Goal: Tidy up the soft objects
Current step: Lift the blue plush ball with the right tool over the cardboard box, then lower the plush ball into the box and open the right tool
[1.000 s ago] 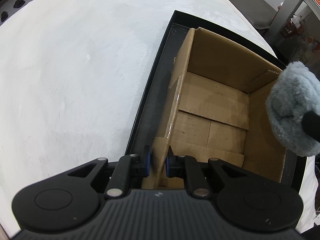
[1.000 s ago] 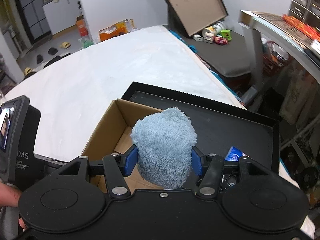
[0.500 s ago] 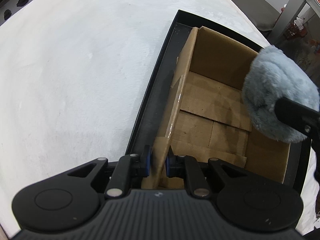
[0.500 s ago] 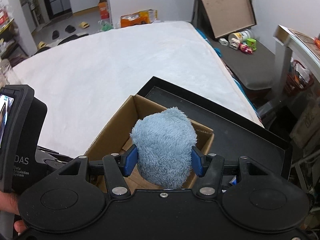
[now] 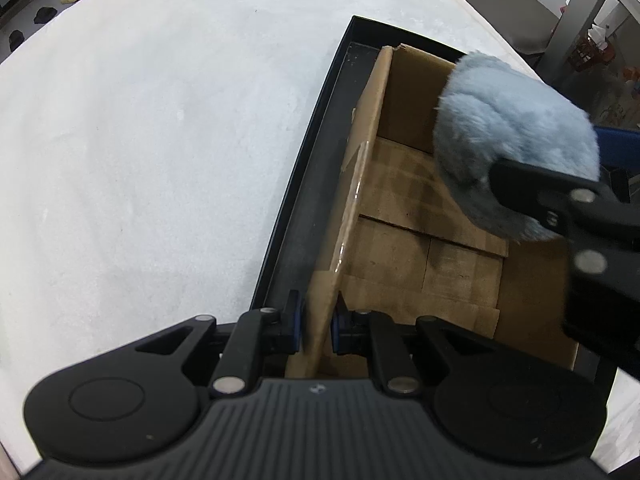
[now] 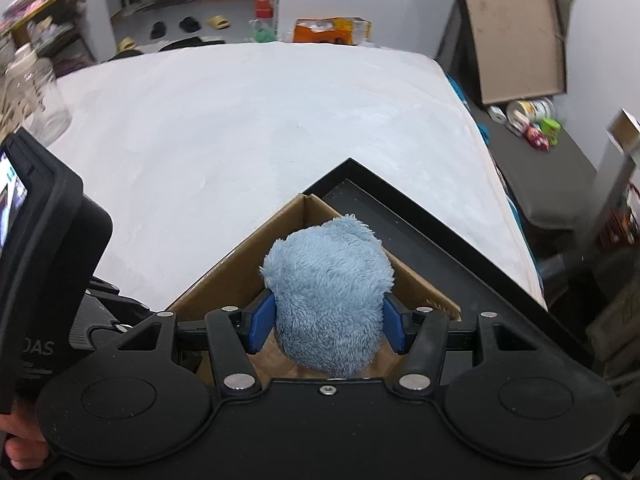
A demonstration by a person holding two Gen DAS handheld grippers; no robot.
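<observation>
A fluffy light-blue soft toy point(image 6: 330, 292) is clamped between the blue pads of my right gripper point(image 6: 328, 322). In the left wrist view the same soft toy point(image 5: 512, 140) hangs above the open cardboard box point(image 5: 420, 216), over its far right part. The box's inside shows only bare cardboard. My left gripper point(image 5: 316, 326) is shut on the near end of the box's left wall, pinching the cardboard edge. The box point(image 6: 236, 280) stands inside a shallow black tray point(image 5: 304, 192) on the white table.
The white tabletop point(image 5: 160, 140) stretches wide to the left and beyond the tray point(image 6: 440, 232). A clear glass jar point(image 6: 38, 96) stands at the table's far left edge. Beyond the table lie floor clutter, slippers and a leaning board point(image 6: 516, 28).
My right gripper has carried the blue toy leftward from the box's right edge to above its inside, rolling as it went. The left gripper has kept its hold on the box wall.
</observation>
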